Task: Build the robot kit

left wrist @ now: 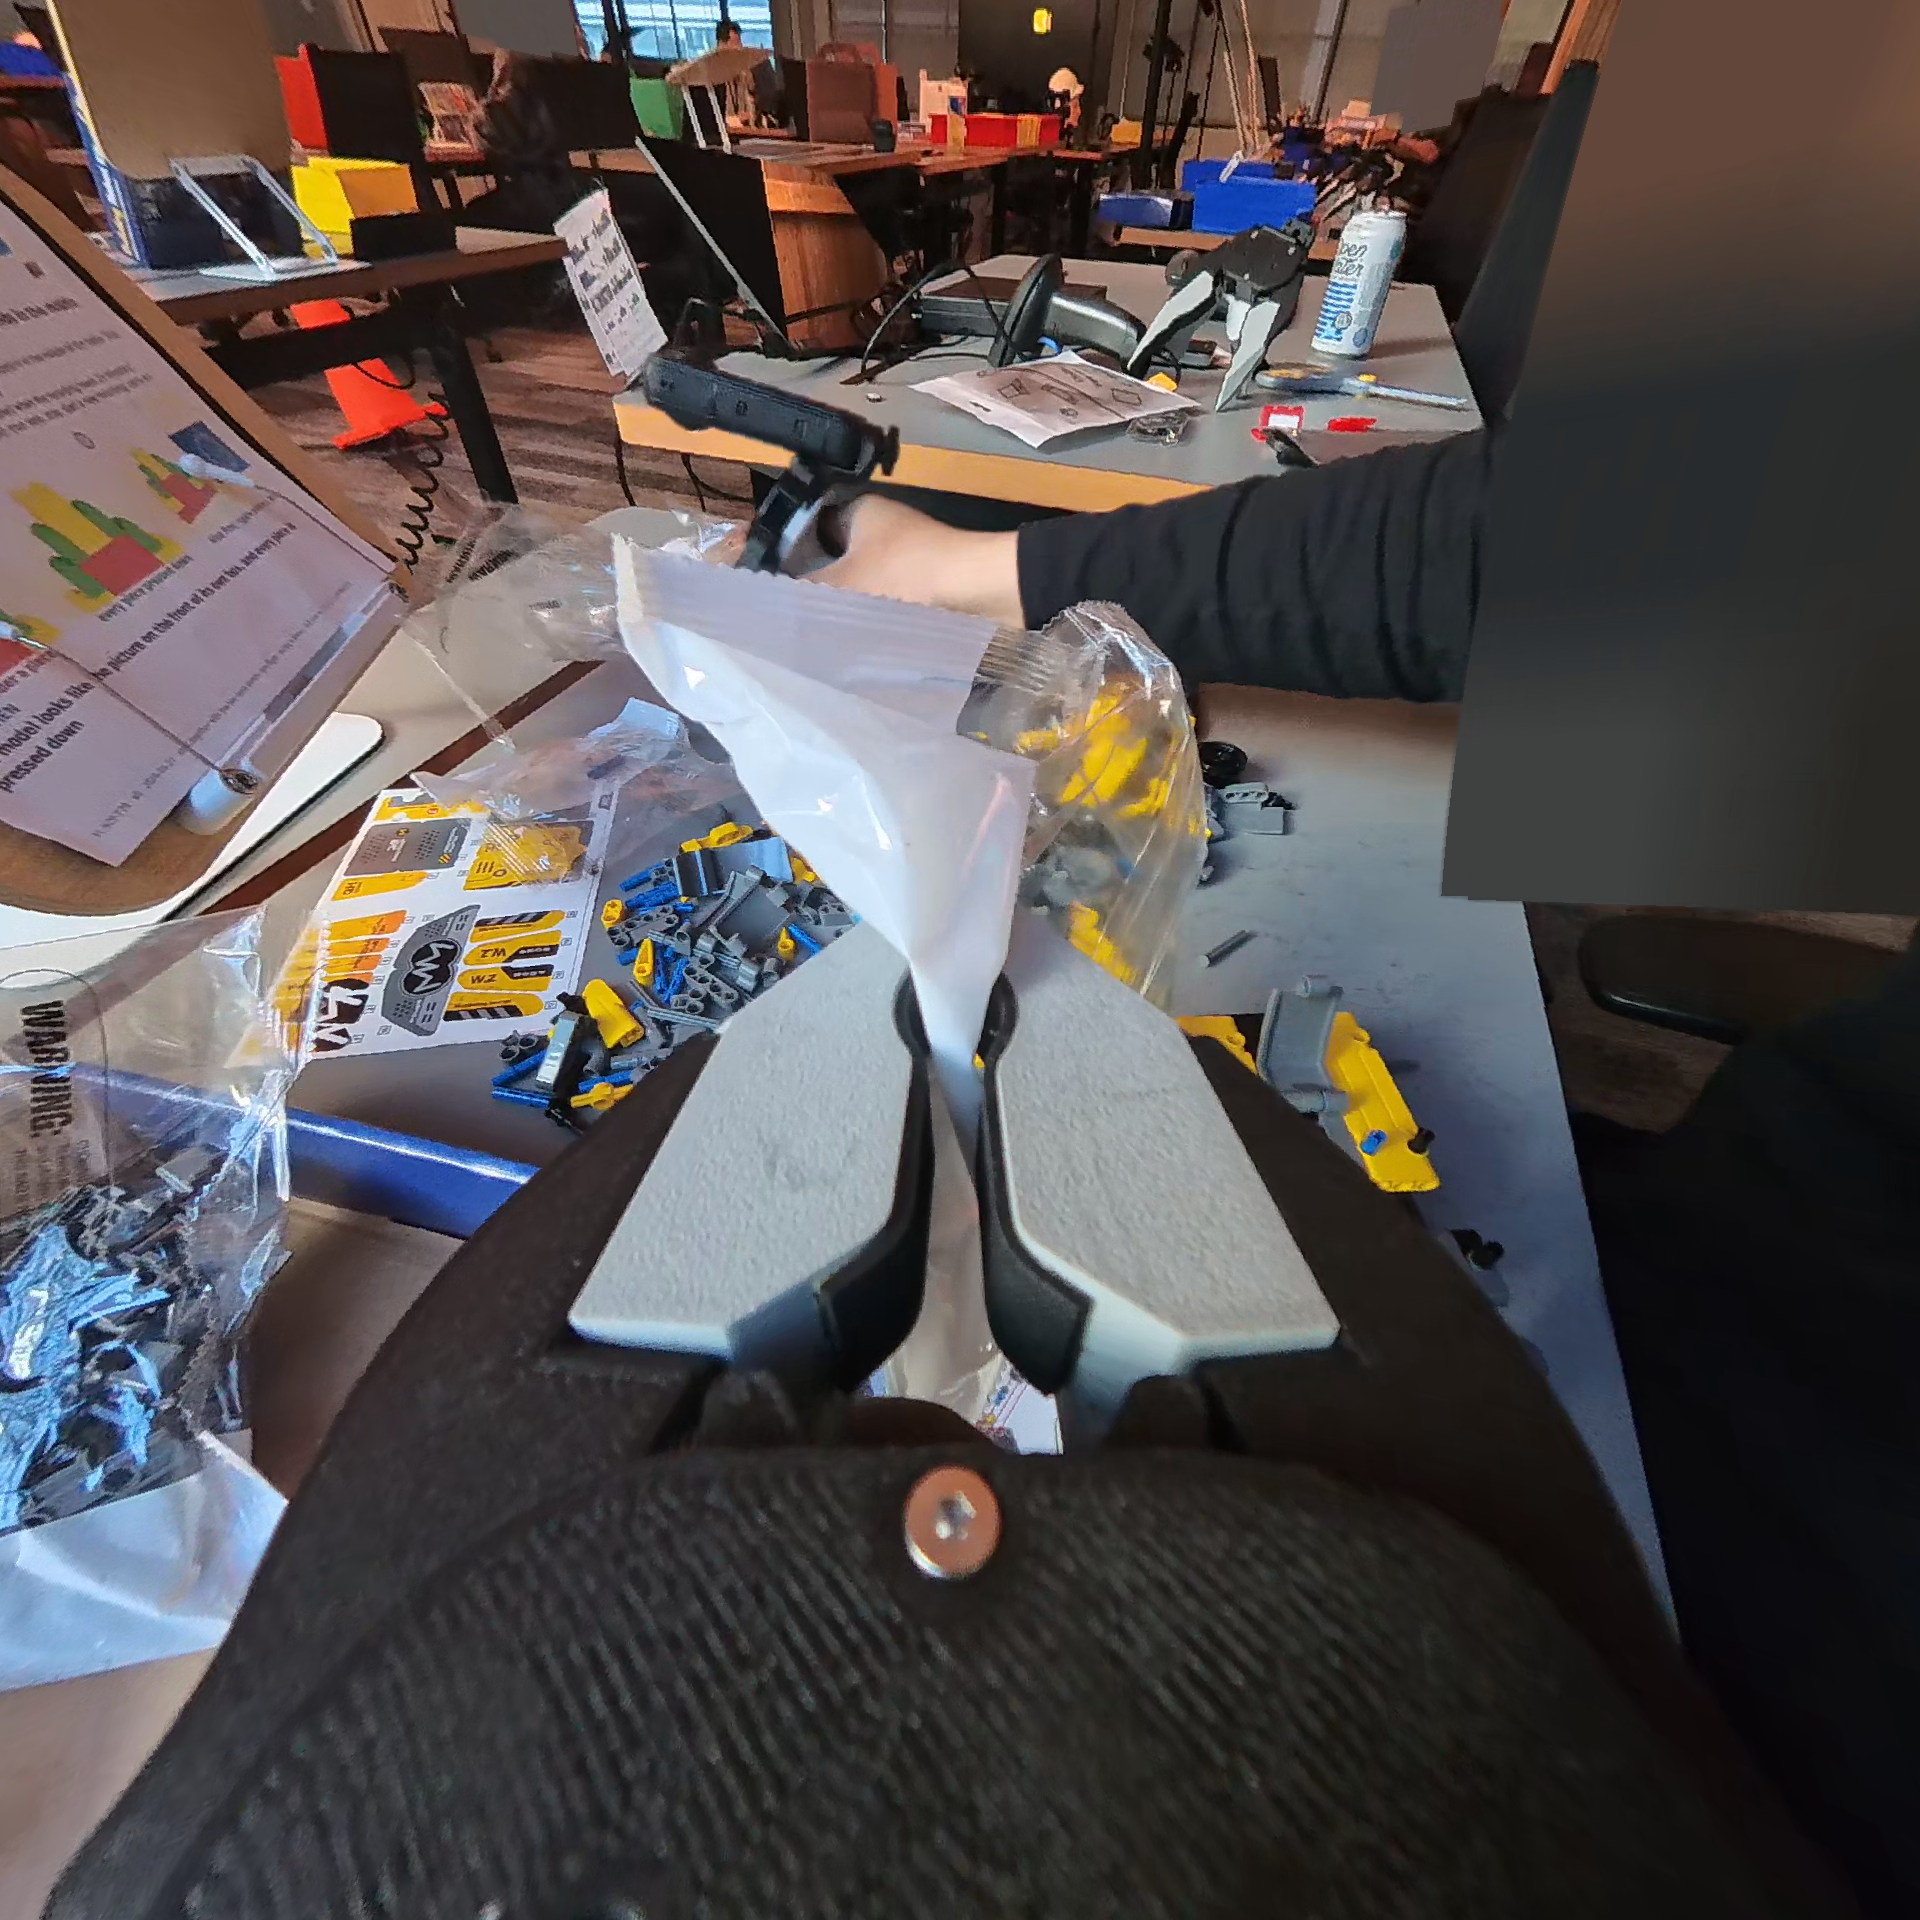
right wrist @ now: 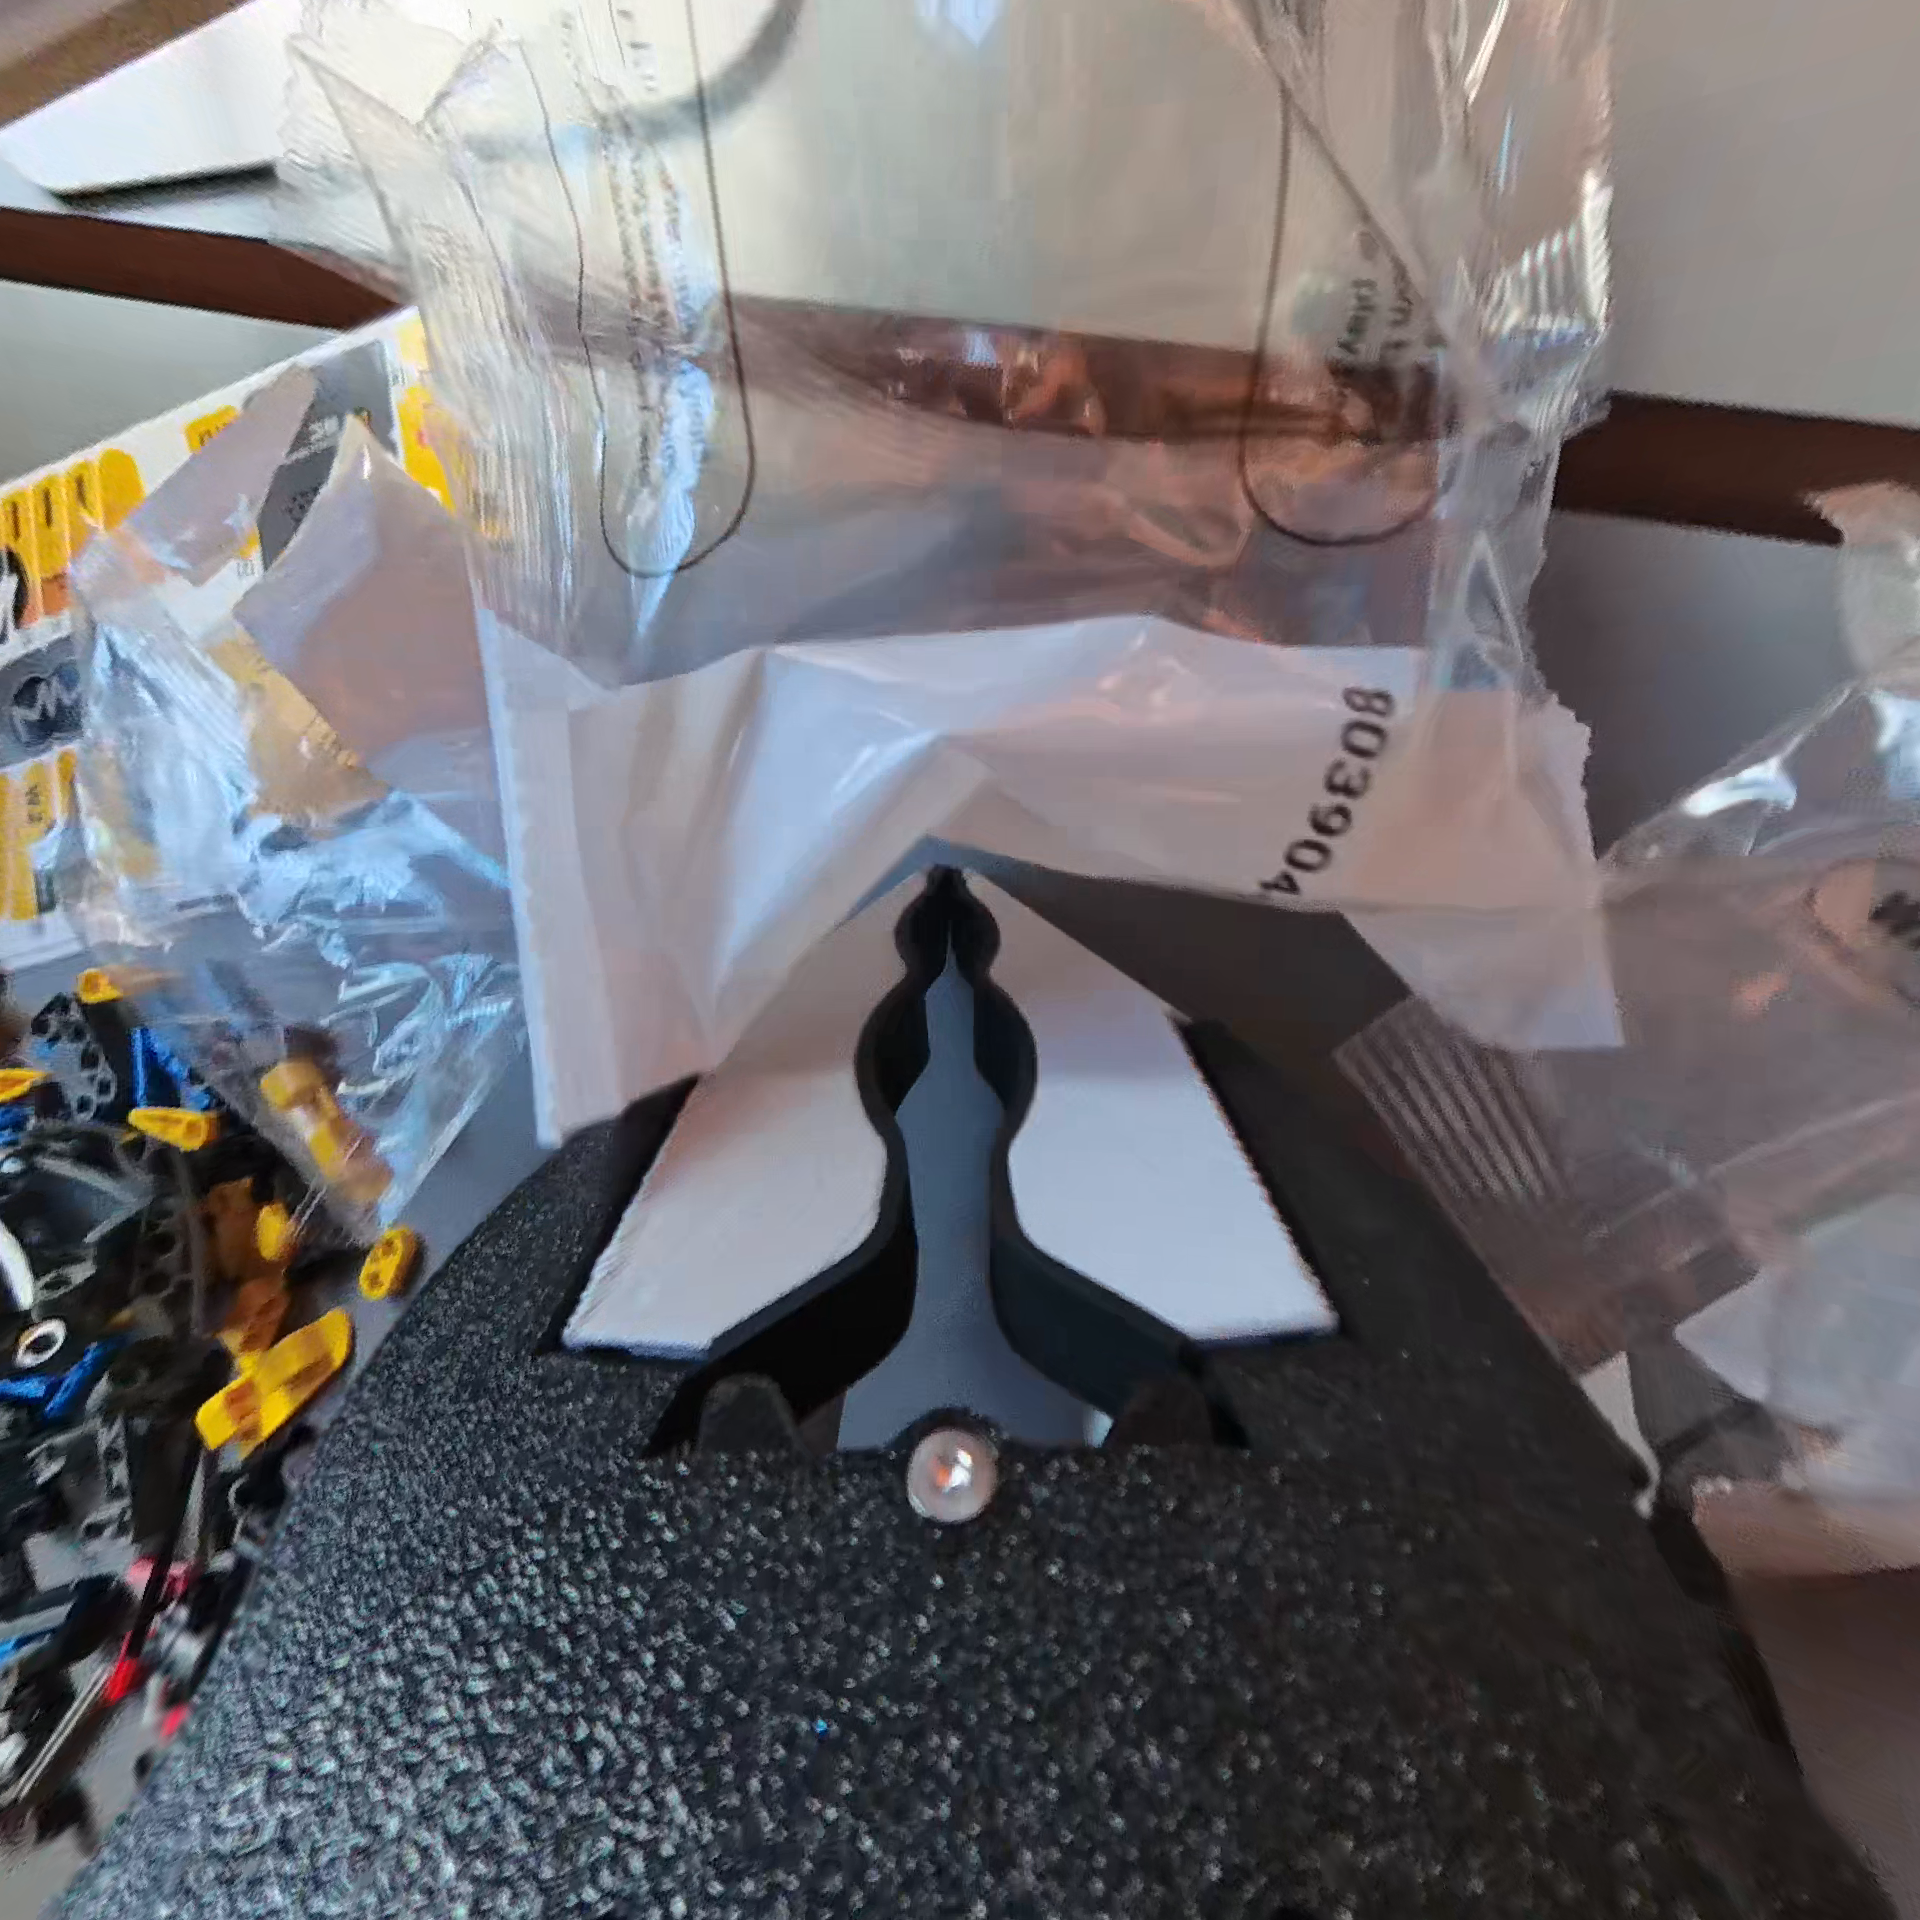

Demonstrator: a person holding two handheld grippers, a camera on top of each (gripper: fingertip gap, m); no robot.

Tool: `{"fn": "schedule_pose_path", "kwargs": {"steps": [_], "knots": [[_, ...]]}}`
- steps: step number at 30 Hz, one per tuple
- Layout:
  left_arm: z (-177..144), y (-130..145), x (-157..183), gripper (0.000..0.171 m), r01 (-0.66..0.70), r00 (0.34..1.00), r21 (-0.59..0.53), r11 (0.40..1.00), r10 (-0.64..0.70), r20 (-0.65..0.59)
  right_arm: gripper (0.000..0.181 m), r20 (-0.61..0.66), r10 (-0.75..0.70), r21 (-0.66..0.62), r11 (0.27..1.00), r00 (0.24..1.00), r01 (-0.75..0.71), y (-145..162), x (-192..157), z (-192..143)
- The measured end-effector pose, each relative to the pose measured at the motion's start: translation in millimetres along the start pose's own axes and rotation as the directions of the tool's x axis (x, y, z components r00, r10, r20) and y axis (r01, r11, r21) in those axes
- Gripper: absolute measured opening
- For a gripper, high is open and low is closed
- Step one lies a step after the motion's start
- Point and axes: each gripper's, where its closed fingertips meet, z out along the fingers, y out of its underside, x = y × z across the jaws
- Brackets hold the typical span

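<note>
My left gripper (left wrist: 951,1023) is shut on the lower part of a plastic bag (left wrist: 831,727), white on one side and clear on the other. The bag hangs above the table. Its clear end bulges with yellow and grey building pieces (left wrist: 1107,790). My right gripper (left wrist: 774,530), held by a hand in a black sleeve, grips the bag's far top edge. In the right wrist view my right gripper (right wrist: 943,883) is shut on the white part of the bag (right wrist: 790,748), and the clear film (right wrist: 935,312) rises in front of it.
Loose blue, grey and yellow pieces (left wrist: 696,956) lie on the grey table by a sticker sheet (left wrist: 457,914). A clear bag of dark pieces (left wrist: 104,1299) sits at the left over a blue-rimmed box (left wrist: 405,1153). A yellow and grey build (left wrist: 1340,1081) lies at the right. An instruction stand (left wrist: 156,582) stands far left. My right fingertips sit around 45 centimetres from my left ones.
</note>
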Motion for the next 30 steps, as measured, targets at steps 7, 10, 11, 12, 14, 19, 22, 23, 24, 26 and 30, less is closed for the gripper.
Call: {"fn": "schedule_pose_path", "kwargs": {"steps": [7, 10, 11, 12, 14, 19, 22, 23, 24, 26, 30], "knots": [[-0.8, -1.5, -0.3, 0.0, -0.003, 1.0, 0.004, 1.0, 0.003, -0.004, 0.0, 0.112, 0.051, -0.121, 0.992, 0.992, -0.038, 43.7, -23.3, -24.5], [0.1, -0.6, 1.1, 0.0, -0.004, 1.0, 0.0, 1.0, 0.004, -0.007, 0.0, 0.15, 0.041, -0.176, 0.984, 0.988, -0.015, 62.8, -35.8, -38.8], [0.3, -0.4, 1.6, 0.0, -0.005, 1.0, -0.001, 1.0, 0.005, -0.008, 0.0, 0.158, 0.02, -0.162, 0.987, 0.987, 0.006, 61.7, -38.3, -46.1], [0.4, -0.4, 2.0, 0.0, -0.007, 1.0, -0.002, 1.0, 0.007, -0.008, 0.001, 0.139, -0.003, -0.128, 0.992, 0.99, 0.021, 56.1, -35.1, -54.6], [0.5, -1.0, 3.3, 0.0, -0.007, 1.0, -0.002, 1.0, 0.007, -0.008, 0.01, 0.042, -0.048, -0.098, 0.994, 0.998, 0.051, 48.8, -14.5, -69.8], [1.3, -2.8, 7.6, 0.0, -0.018, 1.0, -0.004, 1.0, 0.018, -0.01, 0.017, 0.031, -0.04, -0.262, 0.964, 0.999, 0.046, 83.8, 0.1, -87.1], [1.4, -2.4, 8.0, 0.0, -0.015, 1.0, -0.005, 1.0, 0.015, -0.013, 0.018, 0.011, -0.131, -0.364, 0.923, 0.991, 0.126, 107.2, -0.6, -99.9], [1.9, -1.8, 7.9, 0.0, -0.011, 1.0, -0.006, 1.0, 0.011, -0.014, 0.019, -0.006, -0.155, -0.397, 0.907, 0.988, 0.14, 113.8, 1.7, -102.6], [2.8, -1.3, 7.9, 0.0, -0.009, 1.0, -0.008, 1.0, 0.009, -0.016, 0.02, -0.021, -0.172, -0.433, 0.889, 0.985, 0.147, 120.7, 4.0, -104.6], [4.5, -0.4, 8.9, 0.0, -0.011, 1.0, -0.011, 1.0, 0.01, -0.019, 0.021, -0.036, -0.213, -0.498, 0.851, 0.976, 0.167, 133.0, 7.1, -106.2], [5.0, -1.1, 10.4, 0.0, -0.016, 1.0, -0.012, 1.0, 0.016, -0.021, 0.009, -0.035, -0.208, -0.574, 0.805, 0.978, 0.15, 151.1, 4.7, -108.2]]}}
